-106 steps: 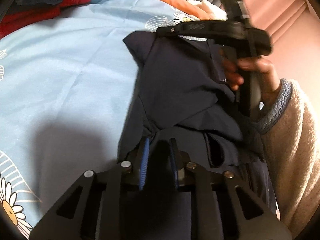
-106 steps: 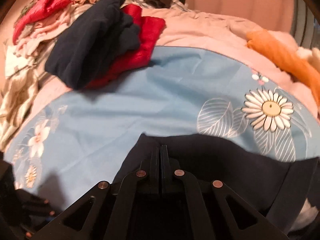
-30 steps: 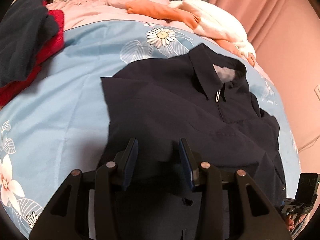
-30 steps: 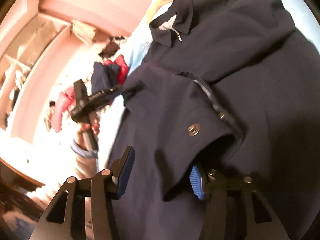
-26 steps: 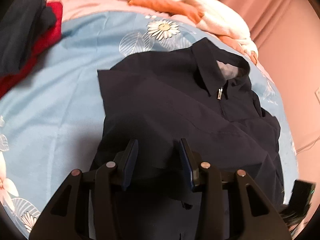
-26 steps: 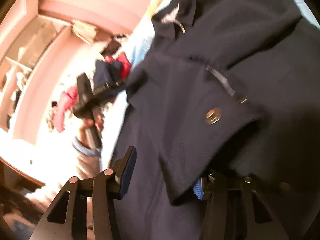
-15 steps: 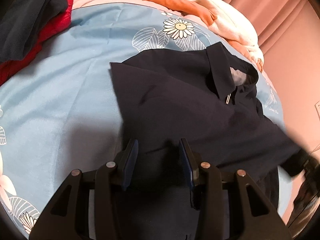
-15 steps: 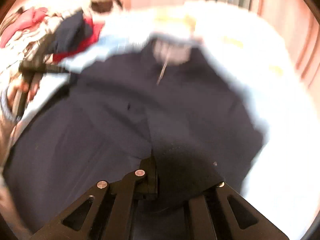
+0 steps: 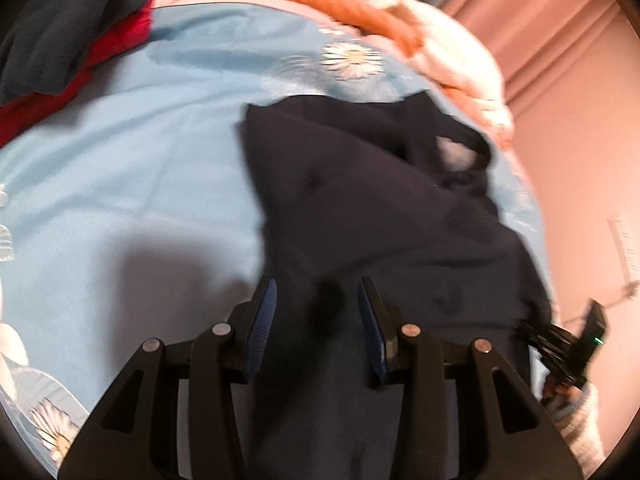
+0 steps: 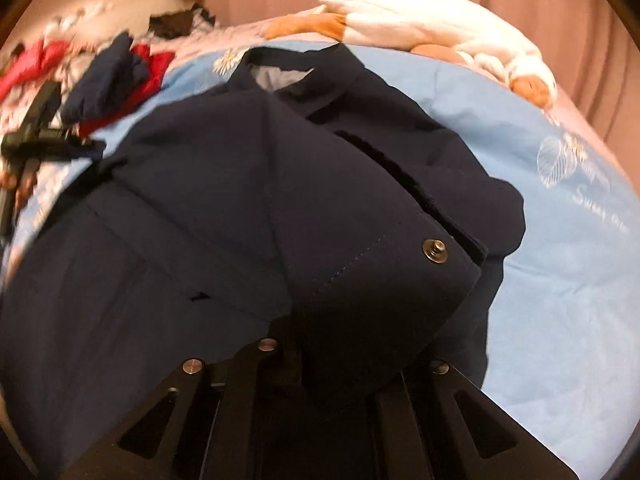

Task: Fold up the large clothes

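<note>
A light blue bedspread [image 9: 132, 168] printed with white daisies covers the bed and fills most of both views. On it lies the navy jacket [image 9: 380, 216], spread with its collar [image 10: 296, 68] toward the far side, where a grey lining shows inside the neck. Beyond the collar sits a heap of white and orange bedding [image 10: 420, 20]. At the far left edge of the spread rests a pile of dark blue and red clothes [image 9: 68, 36].

In the right wrist view, 1 front panel of the jacket is lifted and draped over the right gripper [image 10: 312, 364], whose jaws are pressed together on the cloth's lower edge; a metal snap [image 10: 434, 248] shows near that panel's corner, beside the zip edge. The left gripper [image 9: 316, 316] hovers over the jacket's lower part with its 2 blue-padded fingers [image 9: 262, 316] spread apart, dark cloth lying between and below them, no pad pressing on it. The pictures are blurred, so finer folds cannot be told.
</note>
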{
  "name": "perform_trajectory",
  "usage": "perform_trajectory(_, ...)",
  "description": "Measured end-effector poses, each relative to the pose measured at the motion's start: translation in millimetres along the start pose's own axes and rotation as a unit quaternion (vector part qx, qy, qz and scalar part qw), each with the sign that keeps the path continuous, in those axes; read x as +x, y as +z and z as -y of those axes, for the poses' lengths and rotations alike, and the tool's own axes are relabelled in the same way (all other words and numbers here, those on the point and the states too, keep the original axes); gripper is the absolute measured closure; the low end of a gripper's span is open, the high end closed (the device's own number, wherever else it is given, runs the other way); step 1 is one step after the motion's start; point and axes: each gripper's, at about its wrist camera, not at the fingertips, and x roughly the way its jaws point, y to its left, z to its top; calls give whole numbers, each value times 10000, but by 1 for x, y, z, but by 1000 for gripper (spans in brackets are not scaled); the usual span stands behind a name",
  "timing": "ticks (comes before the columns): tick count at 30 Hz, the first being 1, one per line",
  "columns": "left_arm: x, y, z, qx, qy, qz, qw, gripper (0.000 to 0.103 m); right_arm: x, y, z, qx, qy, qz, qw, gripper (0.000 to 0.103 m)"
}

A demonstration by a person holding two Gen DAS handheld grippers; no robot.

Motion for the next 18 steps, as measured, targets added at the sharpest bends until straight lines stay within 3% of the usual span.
perform_trajectory(5,6,-21,16,-381,-706,-323,9963,49,1,9,-3,403,301,158,9986,82)
perform_trajectory(9,19,-24,13,-978,-831,-252,9914,48,4,6,-4,583,369,221,9974,82)
perform_trajectory(11,27,-24,5,-1472,-943,-161,9845,48,6,3,-3,680,402,240,9966,82)
perform_trajectory(18,36,-30,2,-2168,-1193,-204,9687,48,4,2,2,727,435,312,9959,82)
